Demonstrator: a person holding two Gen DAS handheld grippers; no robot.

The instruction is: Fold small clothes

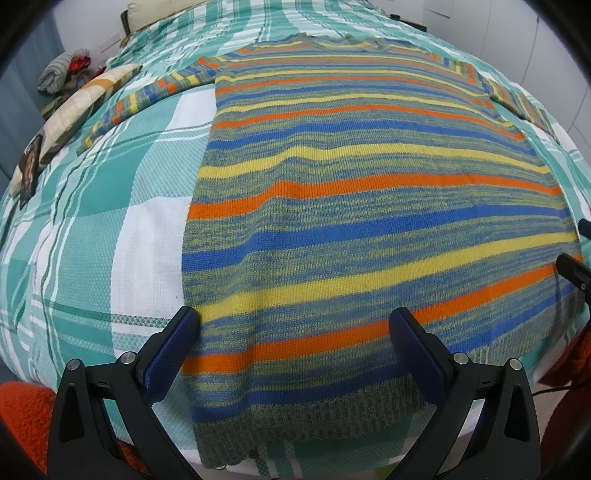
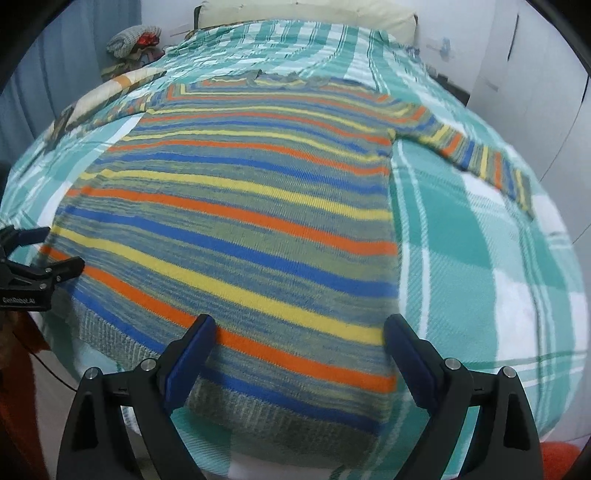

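A knitted sweater (image 1: 369,177) with orange, yellow and blue stripes lies flat on the bed, its hem toward me and both sleeves spread out to the sides. My left gripper (image 1: 295,328) hovers open over the hem's left corner, its fingers wide apart with the knit between them. Over the right corner of the hem my right gripper (image 2: 301,332) stands open above the same sweater (image 2: 240,206). The left gripper (image 2: 55,251) also shows at the left edge of the right wrist view. Neither pair of pads presses on the cloth.
The bed is covered by a green and white plaid blanket (image 1: 110,221). A patterned pillow (image 1: 74,103) and a heap of small things (image 1: 62,72) lie at the far left. A cream pillow (image 2: 303,14) rests at the head. White cupboards (image 2: 535,92) stand on the right.
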